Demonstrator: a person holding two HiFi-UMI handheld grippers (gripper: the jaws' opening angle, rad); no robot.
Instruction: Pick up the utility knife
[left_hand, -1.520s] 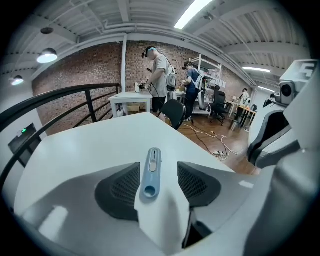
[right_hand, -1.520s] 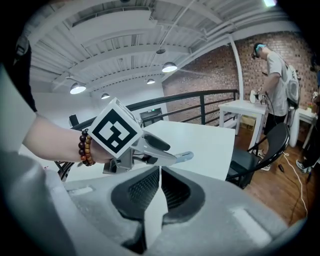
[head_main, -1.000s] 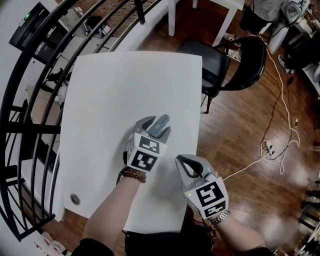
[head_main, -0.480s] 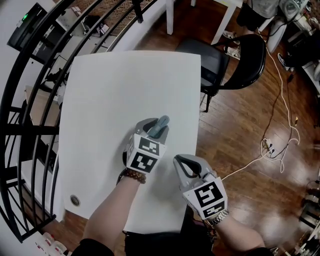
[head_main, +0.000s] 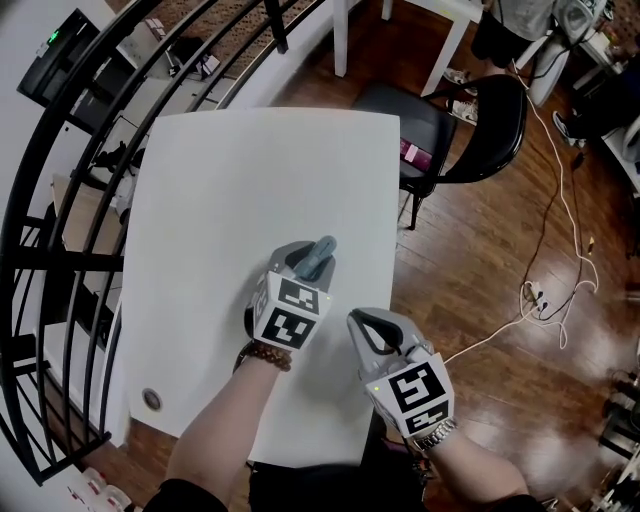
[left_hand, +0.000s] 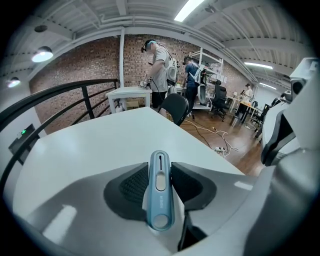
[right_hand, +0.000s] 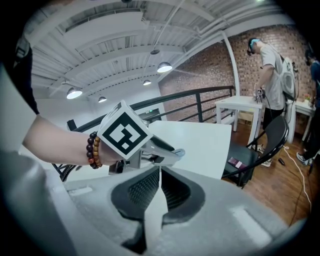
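The blue-grey utility knife (head_main: 322, 247) stands on its edge between the two pads of my left gripper (head_main: 311, 258) over the white table (head_main: 250, 170). In the left gripper view the knife (left_hand: 160, 200) lies lengthwise along the jaws of that gripper (left_hand: 161, 171). The jaws are closing, and both pads touch the knife's sides. My right gripper (head_main: 371, 331) hovers at the table's near right edge, just right of the left hand. In its own view the right gripper (right_hand: 160, 175) is shut on nothing.
A black chair (head_main: 480, 120) with a small pink item (head_main: 412, 152) on its seat stands past the table's far right corner. A black railing (head_main: 40, 200) runs along the left. A small round disc (head_main: 151, 399) lies near the table's front left corner. Cables (head_main: 550, 290) trail on the wooden floor.
The left jaws have narrowed onto the knife, which turned from lying flatter to standing on its edge. The right gripper stayed where it was.
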